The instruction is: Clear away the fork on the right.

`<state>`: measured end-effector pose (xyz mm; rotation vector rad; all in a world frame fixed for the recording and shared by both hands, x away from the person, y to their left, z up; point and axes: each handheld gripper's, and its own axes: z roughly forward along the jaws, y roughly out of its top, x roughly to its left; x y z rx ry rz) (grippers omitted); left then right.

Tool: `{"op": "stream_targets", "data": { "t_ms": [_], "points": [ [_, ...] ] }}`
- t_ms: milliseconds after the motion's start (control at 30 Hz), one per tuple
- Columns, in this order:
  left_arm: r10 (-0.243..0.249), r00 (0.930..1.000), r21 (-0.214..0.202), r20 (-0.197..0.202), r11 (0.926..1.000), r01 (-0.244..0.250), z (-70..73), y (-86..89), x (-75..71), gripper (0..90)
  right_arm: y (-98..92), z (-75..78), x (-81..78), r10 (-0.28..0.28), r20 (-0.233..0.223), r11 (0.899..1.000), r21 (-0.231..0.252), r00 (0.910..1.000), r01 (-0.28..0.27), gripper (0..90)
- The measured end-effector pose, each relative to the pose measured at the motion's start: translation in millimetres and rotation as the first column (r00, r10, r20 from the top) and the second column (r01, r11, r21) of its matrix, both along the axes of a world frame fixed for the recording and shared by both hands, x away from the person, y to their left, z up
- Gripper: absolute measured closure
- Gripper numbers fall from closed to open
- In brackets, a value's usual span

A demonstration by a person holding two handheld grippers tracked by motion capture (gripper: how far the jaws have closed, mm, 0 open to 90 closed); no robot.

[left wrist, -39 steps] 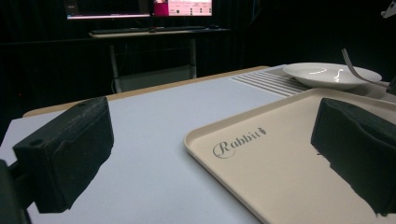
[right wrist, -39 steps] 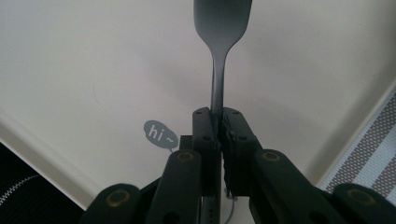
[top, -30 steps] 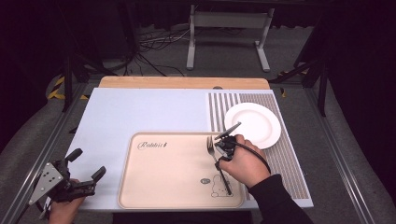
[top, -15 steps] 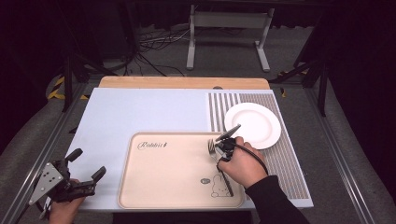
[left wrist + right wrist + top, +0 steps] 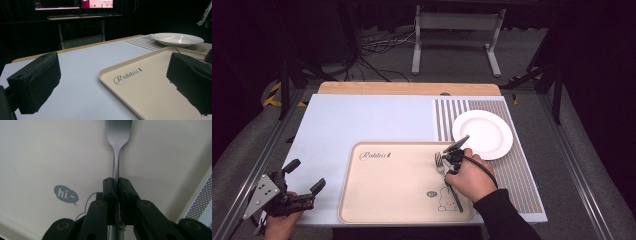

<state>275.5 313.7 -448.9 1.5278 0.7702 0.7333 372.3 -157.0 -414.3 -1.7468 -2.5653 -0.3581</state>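
A metal fork (image 5: 439,160) lies lengthwise over the right part of a beige tray (image 5: 392,185), tines pointing away from me. My right gripper (image 5: 452,162) is shut on its handle. In the right gripper view the two jaws pinch the thin neck of the fork (image 5: 117,135), just above the tray (image 5: 50,157). I cannot tell whether the fork rests on the tray or hangs slightly over it. My left gripper (image 5: 305,175) is open and holds nothing, low at the table's front left corner. Its jaws point toward the tray (image 5: 150,85).
A white plate (image 5: 482,134) sits on the striped mat (image 5: 517,175) just right of the tray's far corner, also seen as the plate (image 5: 177,39) from the left gripper. The pale blue table top (image 5: 362,120) stretches to a wooden strip at the back.
The right hand has shifted very slightly left over the fork, still gripping it. The left gripper has not moved.
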Motion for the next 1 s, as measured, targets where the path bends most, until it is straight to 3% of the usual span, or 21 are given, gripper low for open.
{"op": "stream_targets", "data": {
  "t_ms": [667,800,833,933,1000],
  "points": [
    [0.000,1.0000,-0.001,-0.001,1.0000,0.000,0.1,0.2,-0.1,0.1,-0.7,-2.4,-1.2,-0.021,-0.024,1.000,-0.002,0.9995,0.021,81.4],
    [-0.001,1.0000,0.000,-0.002,1.0000,0.001,0.0,0.0,0.0,0.0,-1.6,1.9,-2.0,-0.008,0.001,1.000,0.011,1.0000,0.008,78.9],
    [-0.001,1.0000,-0.001,-0.001,1.0000,0.001,-0.1,-0.2,0.1,0.1,-1.4,5.1,-3.0,0.010,0.032,1.000,0.022,0.9994,-0.010,73.2],
    [0.000,1.0000,-0.002,-0.001,1.0000,0.000,-0.1,-0.3,0.1,0.1,-1.2,7.0,-3.2,0.035,0.071,0.999,0.037,0.9969,-0.038,67.4],
    [0.000,1.0000,-0.002,0.000,1.0000,0.000,-0.1,-0.3,0.1,0.1,-1.8,9.0,-2.6,0.086,0.123,0.994,0.057,0.9887,-0.094,55.7]
  ]
}}
